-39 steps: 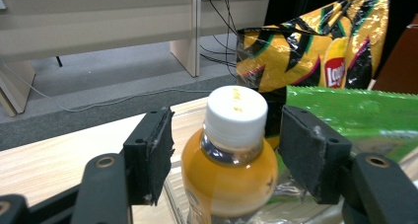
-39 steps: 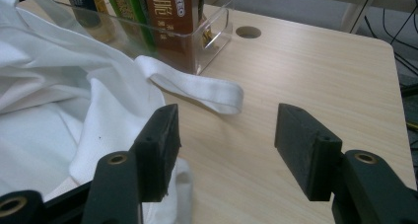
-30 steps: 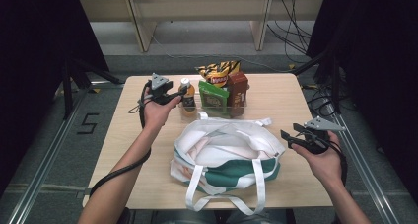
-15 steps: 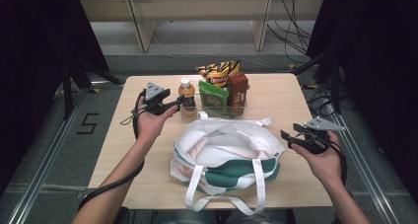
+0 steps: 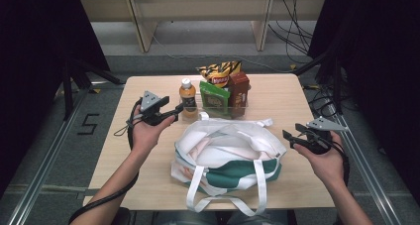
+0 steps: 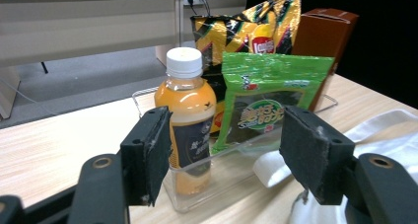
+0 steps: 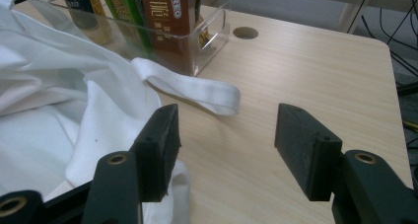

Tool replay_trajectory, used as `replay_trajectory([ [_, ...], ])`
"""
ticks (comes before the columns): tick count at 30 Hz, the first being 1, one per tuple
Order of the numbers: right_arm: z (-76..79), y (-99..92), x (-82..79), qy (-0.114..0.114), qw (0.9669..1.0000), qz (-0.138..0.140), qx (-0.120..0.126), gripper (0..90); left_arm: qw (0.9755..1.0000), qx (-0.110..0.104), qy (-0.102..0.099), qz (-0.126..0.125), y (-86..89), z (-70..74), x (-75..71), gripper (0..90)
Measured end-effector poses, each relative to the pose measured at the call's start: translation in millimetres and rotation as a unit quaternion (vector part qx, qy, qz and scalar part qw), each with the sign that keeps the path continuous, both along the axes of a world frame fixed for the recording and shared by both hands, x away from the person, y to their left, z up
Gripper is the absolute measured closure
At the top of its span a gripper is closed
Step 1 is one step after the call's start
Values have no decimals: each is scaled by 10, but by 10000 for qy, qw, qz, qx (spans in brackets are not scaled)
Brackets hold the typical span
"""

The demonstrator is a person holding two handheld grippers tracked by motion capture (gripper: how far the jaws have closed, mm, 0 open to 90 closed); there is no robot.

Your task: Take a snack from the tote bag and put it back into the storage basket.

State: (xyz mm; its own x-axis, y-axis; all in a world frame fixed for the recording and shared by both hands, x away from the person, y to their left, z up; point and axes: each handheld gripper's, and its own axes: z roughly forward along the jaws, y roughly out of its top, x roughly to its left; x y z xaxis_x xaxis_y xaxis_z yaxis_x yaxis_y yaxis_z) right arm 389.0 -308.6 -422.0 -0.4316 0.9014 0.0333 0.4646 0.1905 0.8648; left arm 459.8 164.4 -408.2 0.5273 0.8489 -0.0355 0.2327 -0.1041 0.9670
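1. A clear plastic bin (image 5: 237, 106) stands near the far edge of a wooden table (image 5: 277, 93); every place below is given relative to this bin.
2. Inside the bin, upright, are an orange drink bottle (image 6: 186, 120) at its left end, a green snack packet (image 6: 263, 98) in the middle, a brown carton (image 6: 323, 39) at its right end, and a yellow crisp bag (image 6: 249, 26) behind them.
3. A white and green tote bag (image 5: 228, 158) lies just in front of the bin, mouth open, one strap touching the bin's front wall.
4. The left gripper (image 6: 224, 155) hovers just left of the bin, aimed at the bottle. Its jaws stand wide apart and hold nothing.
5. The right gripper (image 7: 224, 142) waits well to the bin's right and nearer the person, beside the bag. Its jaws are wide apart and empty.
6. To grasp the bottle well, the left jaws should probably straddle its body below the white cap, clear of the bin wall and the green packet, then close squarely before lifting straight up.
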Motion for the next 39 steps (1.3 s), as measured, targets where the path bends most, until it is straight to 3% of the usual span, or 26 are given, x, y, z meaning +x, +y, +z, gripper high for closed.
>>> replay_trajectory([
  [1, 2, 4, -6, 47, 10000, -31, 50, 432, 10000, 5, -17, -48, 1, -2, -17, 359],
  [2, -3, -17, 9, -54, 9999, 26, -85, 432, 10000, 9, 0, -53, 0, -4, -34, 359],
  [4, -9, -18, 8, -46, 9999, 38, -98, 432, 9999, 10, -5, -132, 1, -17, -72, 358],
  [5, -4, 7, -12, 103, 9999, -52, 41, 432, 9999, 40, 1, -140, 6, -22, -97, 358],
  [12, -11, -25, 12, -31, 10000, 41, -69, 432, 9996, 130, -1, -261, -12, -86, -296, 358],
  [14, -7, 0, -16, 103, 9999, -66, 32, 432, 9994, 169, 0, -297, -10, -112, -350, 358],
  [24, -24, 2, -7, -29, 9999, -97, 58, 432, 9988, 184, 79, -439, -8, -298, -623, 359],
  [27, -22, 2, -9, -31, 9999, -94, 58, 432, 9986, 296, 11, -445, -10, -335, -705, 359],
  [34, -30, 5, -6, -47, 10000, -67, 27, 432, 9990, 193, 28, -410, -29, -452, -829, 358],
  [35, -28, 10, -10, 8, 10000, -48, 55, 432, 9989, 253, 67, -379, -40, -471, -849, 359],
  [38, -32, 6, -13, 79, 10000, -35, -37, 432, 9987, 252, 75, -443, -73, -504, -853, 363],
  [39, -39, -17, 9, -4, 9999, 70, -131, 432, 9988, 214, 64, -445, -80, -499, -854, 363],
])
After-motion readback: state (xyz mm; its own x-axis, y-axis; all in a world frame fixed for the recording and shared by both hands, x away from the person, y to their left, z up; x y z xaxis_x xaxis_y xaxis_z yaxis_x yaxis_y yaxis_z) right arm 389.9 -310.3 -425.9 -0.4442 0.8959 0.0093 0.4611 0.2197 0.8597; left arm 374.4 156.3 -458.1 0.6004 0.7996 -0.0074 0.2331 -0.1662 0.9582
